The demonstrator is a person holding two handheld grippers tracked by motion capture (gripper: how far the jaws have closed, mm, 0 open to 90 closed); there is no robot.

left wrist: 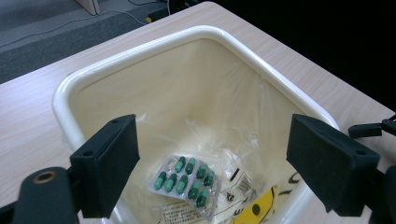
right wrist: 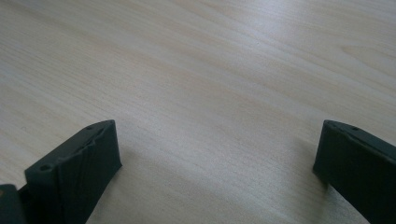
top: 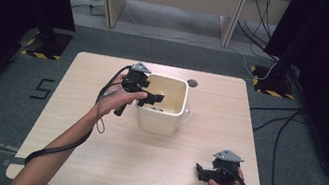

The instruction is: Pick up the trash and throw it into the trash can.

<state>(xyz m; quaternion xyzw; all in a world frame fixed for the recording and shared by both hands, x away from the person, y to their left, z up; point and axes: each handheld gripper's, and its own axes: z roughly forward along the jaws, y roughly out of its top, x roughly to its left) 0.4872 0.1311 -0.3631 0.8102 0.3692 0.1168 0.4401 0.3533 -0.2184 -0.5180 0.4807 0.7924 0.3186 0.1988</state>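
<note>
We hold our left gripper point(top: 154, 97) over the cream bin point(top: 170, 121), and its jaws stand apart with nothing between them. The pill pack point(left wrist: 187, 183) with green pills lies at the bottom of the bin, on clear plastic. Our right gripper point(top: 201, 172) sits low over the table point(top: 90, 161), wide apart and empty.

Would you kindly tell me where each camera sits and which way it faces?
High view: above the person's side, facing forward and down on the table; forearms, both hand-held grippers.
Left gripper view: rides the left hand-held gripper, looking into the cream bin at a capsule blister pack.
Right gripper view: rides the right hand-held gripper, facing tabletop.
Shared: the bin.
</note>
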